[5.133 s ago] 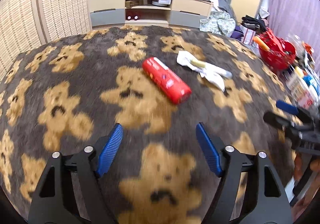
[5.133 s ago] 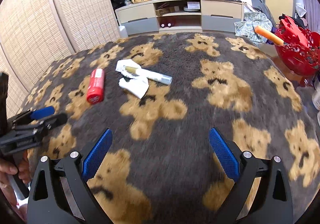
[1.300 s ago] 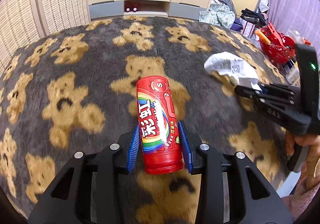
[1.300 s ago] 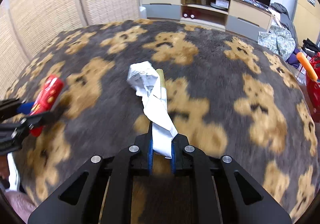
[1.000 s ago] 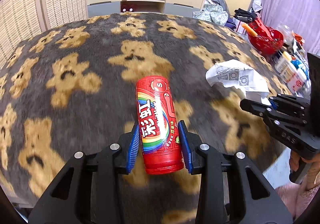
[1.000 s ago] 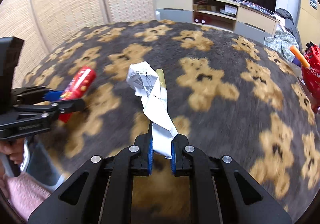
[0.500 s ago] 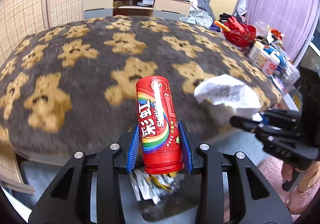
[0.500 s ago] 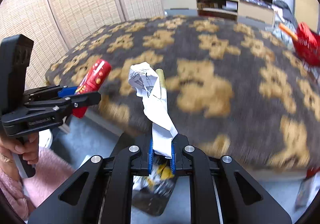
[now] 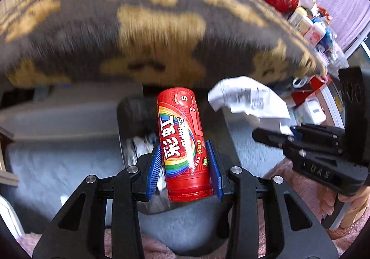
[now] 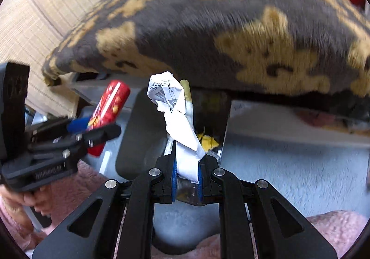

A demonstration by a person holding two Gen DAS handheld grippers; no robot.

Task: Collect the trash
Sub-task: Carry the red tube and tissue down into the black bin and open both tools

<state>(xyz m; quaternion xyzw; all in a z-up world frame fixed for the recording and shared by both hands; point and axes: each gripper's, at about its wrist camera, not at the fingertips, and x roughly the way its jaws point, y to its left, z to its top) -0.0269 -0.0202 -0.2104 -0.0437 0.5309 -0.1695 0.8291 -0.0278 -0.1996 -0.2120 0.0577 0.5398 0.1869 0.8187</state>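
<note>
My left gripper (image 9: 185, 164) fingers clamp one red candy tube (image 9: 183, 141); my right gripper (image 10: 187, 171) fingers pinch one crumpled paper wad (image 10: 178, 120), nearly closed. Both hang over one dark trash bin (image 10: 138, 134), bed edge at 12 o'clock. Step: drop-off. Next I'd judge: open both over the bin mouth.

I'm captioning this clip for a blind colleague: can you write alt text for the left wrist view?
The left gripper clamps a red cylindrical candy tube above a dark open trash bin on a pale blue carpet. At right, the right gripper holds crumpled white paper; a bear-patterned blanket fills the background.
</note>
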